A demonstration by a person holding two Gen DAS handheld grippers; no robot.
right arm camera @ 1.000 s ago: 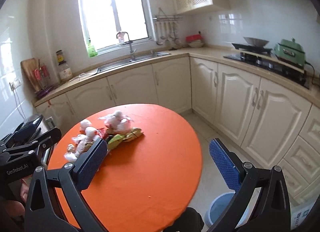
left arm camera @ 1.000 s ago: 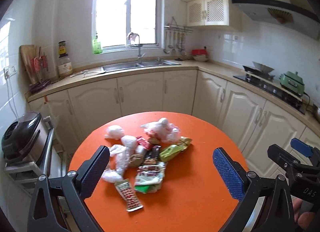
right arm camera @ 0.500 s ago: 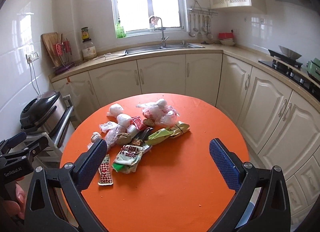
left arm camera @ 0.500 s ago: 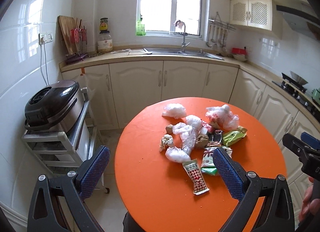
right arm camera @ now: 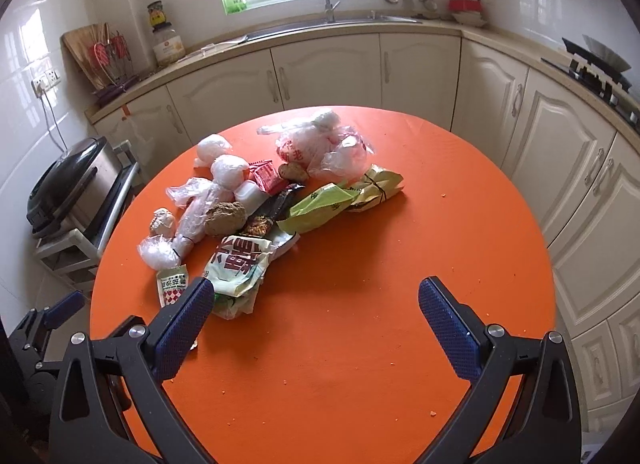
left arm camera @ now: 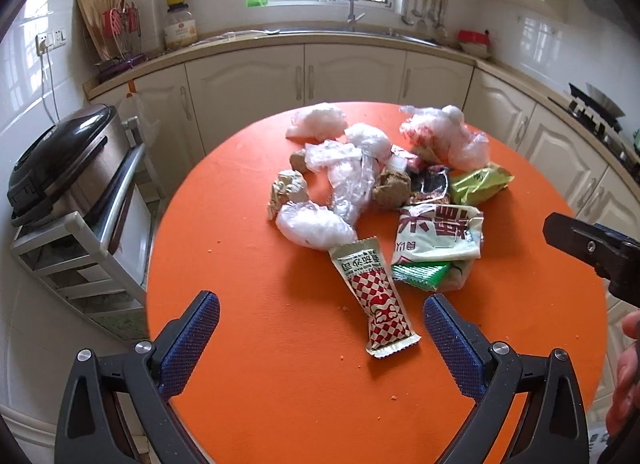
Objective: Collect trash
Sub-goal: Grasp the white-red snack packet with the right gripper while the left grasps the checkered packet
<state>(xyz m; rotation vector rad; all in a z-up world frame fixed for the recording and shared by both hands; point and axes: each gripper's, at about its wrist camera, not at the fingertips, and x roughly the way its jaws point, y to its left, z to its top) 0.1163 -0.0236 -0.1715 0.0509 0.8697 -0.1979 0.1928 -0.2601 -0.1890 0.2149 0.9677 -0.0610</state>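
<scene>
A cooker point(left arm camera: 56, 160) sits on a rack point(left arm camera: 80, 240) at the far left, off the table point(left arm camera: 280, 384). The left gripper point(left arm camera: 318, 334) hangs over the near left part of the orange round table, jaws released and holding nothing. Just beyond it lies a red checked sachet point(left arm camera: 374, 296), its near end between the blue pads. Past that is the trash heap: white plastic wads point(left arm camera: 314, 224), a brown lump point(left arm camera: 392, 186), a dark wrapper point(left arm camera: 430, 184), a white and green packet point(left arm camera: 438, 232) and a green bag point(left arm camera: 478, 184), all touching or overlapping. At the far right of the heap lies a clear bag with red print point(right arm camera: 320, 148). The right gripper point(right arm camera: 316, 314) hovers over bare table to the near right of the heap, jaws also released and empty; its left pad point(right arm camera: 180, 328) overlaps the packet's near edge in the picture.
</scene>
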